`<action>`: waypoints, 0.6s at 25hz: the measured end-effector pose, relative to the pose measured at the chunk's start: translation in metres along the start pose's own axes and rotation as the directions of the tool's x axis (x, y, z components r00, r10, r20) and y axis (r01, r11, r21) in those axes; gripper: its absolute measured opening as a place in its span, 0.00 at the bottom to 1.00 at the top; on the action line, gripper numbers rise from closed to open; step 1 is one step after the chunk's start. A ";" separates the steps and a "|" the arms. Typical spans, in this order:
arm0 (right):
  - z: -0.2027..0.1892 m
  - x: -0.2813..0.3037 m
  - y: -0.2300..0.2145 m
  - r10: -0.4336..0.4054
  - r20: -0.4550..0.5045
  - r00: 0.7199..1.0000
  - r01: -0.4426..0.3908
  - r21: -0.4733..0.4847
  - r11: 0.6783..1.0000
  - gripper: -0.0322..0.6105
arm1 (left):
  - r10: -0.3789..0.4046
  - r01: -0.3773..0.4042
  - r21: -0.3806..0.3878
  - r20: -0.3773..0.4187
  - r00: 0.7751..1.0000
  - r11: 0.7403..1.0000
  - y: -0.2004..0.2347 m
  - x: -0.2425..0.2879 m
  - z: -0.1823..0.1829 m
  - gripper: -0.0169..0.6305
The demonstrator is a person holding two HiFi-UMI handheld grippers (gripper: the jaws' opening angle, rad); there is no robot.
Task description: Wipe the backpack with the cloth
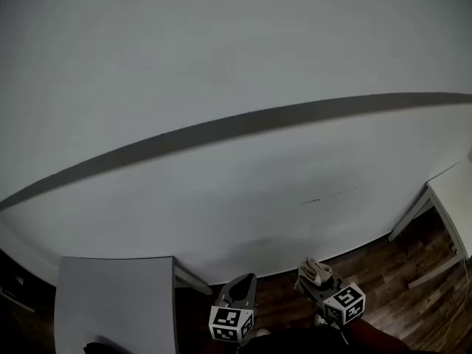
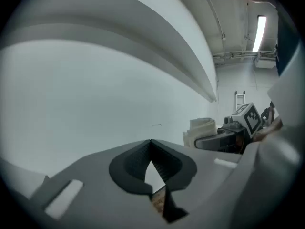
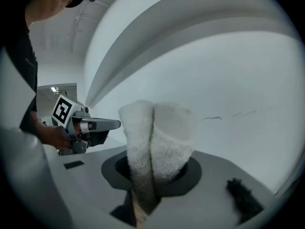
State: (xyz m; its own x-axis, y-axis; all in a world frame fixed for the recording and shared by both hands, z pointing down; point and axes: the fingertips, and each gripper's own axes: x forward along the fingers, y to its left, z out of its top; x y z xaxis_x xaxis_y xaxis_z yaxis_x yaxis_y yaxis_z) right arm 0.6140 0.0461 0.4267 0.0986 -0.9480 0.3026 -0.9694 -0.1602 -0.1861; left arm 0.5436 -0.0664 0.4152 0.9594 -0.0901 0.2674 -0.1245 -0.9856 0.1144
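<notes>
The right hand-held gripper (image 3: 152, 173) squeezes the folded cloth (image 3: 159, 132). The left hand-held gripper (image 2: 151, 144) is pinched together on nothing. No backpack shows, so look down to find it first, then rub with the cloth's soft end

Pale wall (image 1: 221, 57), seemingly wooden floor (image 1: 383, 268)

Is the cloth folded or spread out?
Folded: the cloth bulges in two thick lobes, pinched in the right gripper.
</notes>
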 end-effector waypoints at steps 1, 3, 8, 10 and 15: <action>0.000 0.001 0.002 -0.005 0.002 1.000 0.005 -0.008 1.000 0.20 | 0.001 -0.001 0.001 0.001 1.000 1.000 0.002 -0.003 0.000 0.04; 0.001 0.003 0.006 -0.011 0.004 1.000 0.011 -0.023 1.000 0.20 | 0.006 -0.006 0.002 0.004 1.000 1.000 0.006 -0.008 0.000 0.04; -0.002 0.011 0.015 -0.007 0.006 1.000 0.007 -0.035 0.999 0.20 | 0.018 -0.018 -0.001 0.001 1.000 1.000 0.015 -0.017 -0.007 0.04; -0.005 0.015 0.018 -0.009 0.009 1.000 0.009 -0.022 1.000 0.20 | 0.016 -0.016 0.002 -0.009 1.000 1.000 0.018 -0.021 -0.010 0.04; -0.014 0.028 0.025 0.003 0.018 1.000 -0.004 0.007 1.000 0.20 | 0.038 -0.038 -0.005 -0.030 0.999 0.999 0.033 -0.032 -0.023 0.04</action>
State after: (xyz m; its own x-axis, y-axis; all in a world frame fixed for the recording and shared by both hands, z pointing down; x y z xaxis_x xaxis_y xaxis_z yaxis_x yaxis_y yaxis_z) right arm 0.5897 0.0196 0.4433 0.0992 -0.9532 0.2855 -0.9682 -0.1587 -0.1934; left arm 0.5033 -0.0926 0.4325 0.9460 -0.1235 0.2999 -0.1624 -0.9807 0.1085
